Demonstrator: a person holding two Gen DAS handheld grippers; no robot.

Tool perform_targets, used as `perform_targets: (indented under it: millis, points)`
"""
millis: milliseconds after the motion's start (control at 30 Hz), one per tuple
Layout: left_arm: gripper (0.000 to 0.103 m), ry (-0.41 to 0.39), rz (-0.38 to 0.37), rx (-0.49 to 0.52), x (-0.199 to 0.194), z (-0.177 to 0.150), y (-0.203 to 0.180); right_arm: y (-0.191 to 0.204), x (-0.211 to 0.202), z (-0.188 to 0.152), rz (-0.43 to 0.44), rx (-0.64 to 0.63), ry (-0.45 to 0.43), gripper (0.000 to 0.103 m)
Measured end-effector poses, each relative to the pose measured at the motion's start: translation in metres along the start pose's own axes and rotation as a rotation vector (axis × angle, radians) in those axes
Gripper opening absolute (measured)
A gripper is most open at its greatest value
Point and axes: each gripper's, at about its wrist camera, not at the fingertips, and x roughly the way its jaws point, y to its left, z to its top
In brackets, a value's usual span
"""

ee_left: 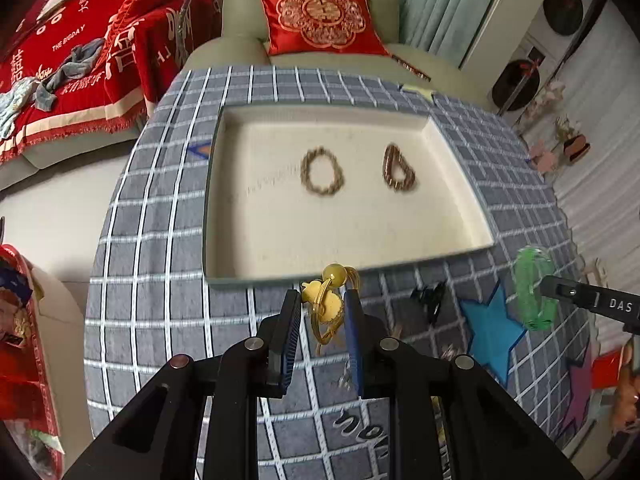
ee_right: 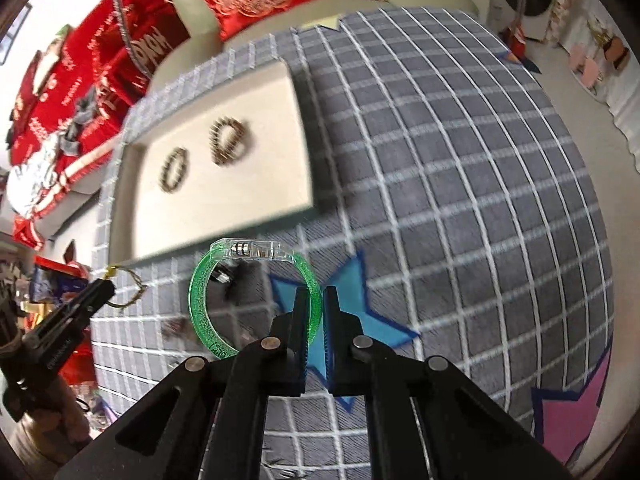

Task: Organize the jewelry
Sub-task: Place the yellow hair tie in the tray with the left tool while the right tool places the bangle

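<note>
My left gripper (ee_left: pixel 322 307) is shut on a gold-cord bracelet with yellow beads (ee_left: pixel 326 304), held above the checked cloth just in front of the cream tray (ee_left: pixel 248 248). Two beaded bracelets lie in that tray: a brown-gold ring (ee_left: pixel 322 171) and a darker one (ee_left: pixel 397 168). My right gripper (ee_right: pixel 319 304) is shut on the rim of a green glitter bangle (ee_right: pixel 204 300) with a clear clasp (ee_right: pixel 252 249), lifted over the blue star (ee_right: pixel 348 300). In the left wrist view, the bangle (ee_left: pixel 532 288) hangs at the right, in the right gripper's fingers (ee_left: pixel 560 290).
A black hair clip (ee_left: pixel 430 298) and small silvery pieces (ee_left: pixel 348 376) lie on the grey checked cloth (ee_left: pixel 160 280) near the blue star (ee_left: pixel 494 328). A pink star (ee_right: pixel 580 412) sits at the right. Behind the table stand a sofa with a red cushion (ee_left: pixel 320 20) and red blankets.
</note>
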Motion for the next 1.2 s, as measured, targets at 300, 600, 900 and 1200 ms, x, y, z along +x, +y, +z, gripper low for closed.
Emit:
perform_targets:
  millis: [300,600,900,1200]
  points:
    - [0.037,-0.040,0.016,0.007,0.007,0.036,0.003,0.061,0.028,0.024,0.042,-0.075,-0.012,0.007]
    - [0.037,0.009,0.027,0.021,0.045,0.057,0.005,0.081,0.073,0.060,0.016,-0.134,0.030,0.007]
    - [0.037,0.120,0.031,0.017,0.086,0.061,0.011,0.082,0.119,0.068,-0.045,-0.172,0.141,0.007]
    - [0.037,0.134,0.089,-0.008,0.114,0.079,0.015,0.077,0.140,0.091,-0.063,-0.160,0.140,0.007]
